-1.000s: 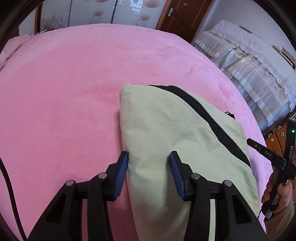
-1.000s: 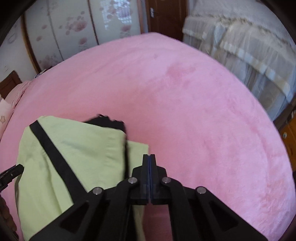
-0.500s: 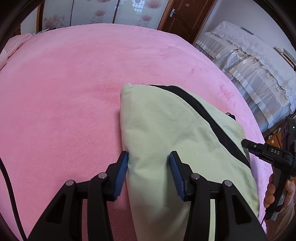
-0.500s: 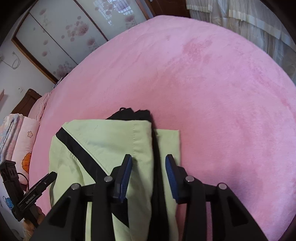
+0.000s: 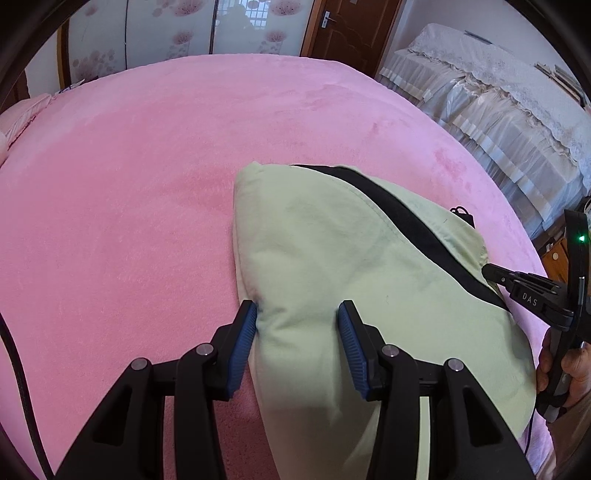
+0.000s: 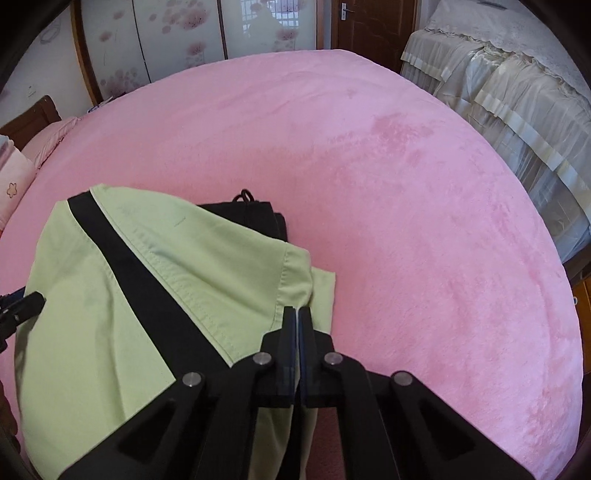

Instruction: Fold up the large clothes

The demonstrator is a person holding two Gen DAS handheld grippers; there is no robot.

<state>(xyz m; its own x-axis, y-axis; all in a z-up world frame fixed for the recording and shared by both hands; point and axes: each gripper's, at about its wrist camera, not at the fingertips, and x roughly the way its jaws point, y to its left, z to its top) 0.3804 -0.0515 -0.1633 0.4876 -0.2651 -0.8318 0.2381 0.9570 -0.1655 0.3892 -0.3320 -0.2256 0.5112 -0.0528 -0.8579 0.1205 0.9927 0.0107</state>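
A pale green garment [image 5: 332, 266] with a black stripe [image 5: 417, 229] lies folded on the pink bed [image 5: 129, 184]. My left gripper [image 5: 297, 317] is open, its blue pads astride the garment's near left edge. In the right wrist view the garment [image 6: 122, 295] lies at the left, with a black layer [image 6: 255, 218] under it. My right gripper [image 6: 296, 314] is shut on the garment's right edge. It also shows at the right in the left wrist view [image 5: 498, 275].
A second bed with a cream lace cover [image 5: 498, 103] stands at the right. Flowered wardrobe doors [image 6: 184, 40] and a brown door [image 6: 373, 26] are at the back. A pink pillow [image 6: 14, 177] lies at the far left.
My right gripper opened over the garment's right edge half a second ago and has now shut on it. My left gripper has stayed open at the left edge.
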